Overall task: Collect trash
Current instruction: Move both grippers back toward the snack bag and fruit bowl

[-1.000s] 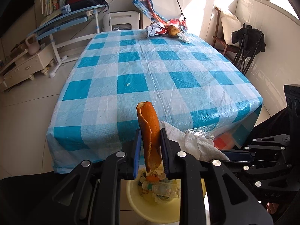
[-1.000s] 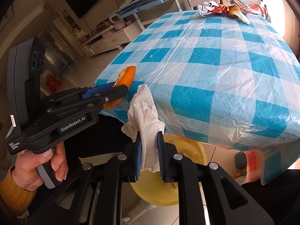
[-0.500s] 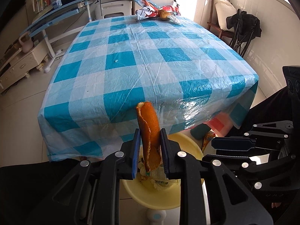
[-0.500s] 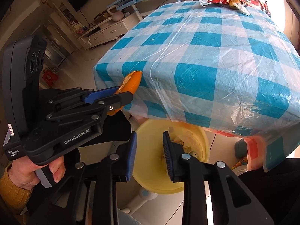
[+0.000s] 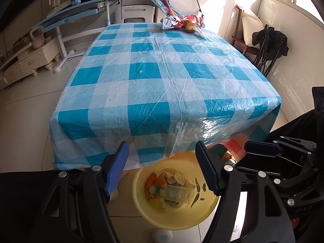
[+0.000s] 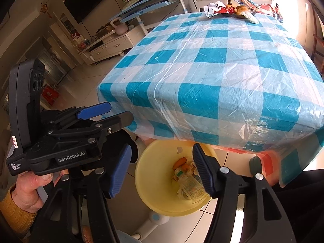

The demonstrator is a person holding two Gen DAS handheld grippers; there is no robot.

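Right gripper [image 6: 160, 172] is hovering over the yellow bin [image 6: 145, 174], jaws opening with nothing between them. The bin is sitting on the floor just below the near edge of the blue checked table [image 6: 212, 77] and is holding a plastic bottle [image 6: 188, 184], orange peel [image 6: 180, 162] and crumpled paper. Left gripper [image 6: 119, 114], held by a hand [image 6: 32, 190] in a mustard sleeve, is pointing at the table's near corner, empty, while wrappers [image 6: 220, 9] are lying at the far end.

Beyond the fingers spreads a counter [image 5: 162, 85] under a blue-and-white checked plastic cloth. Far past it to the left stand a blue tilting desk [image 5: 73, 12], a pink kettlebell [image 5: 37, 38] and a cream cabinet [image 5: 24, 60]; far right, a black folding chair [image 5: 269, 46].
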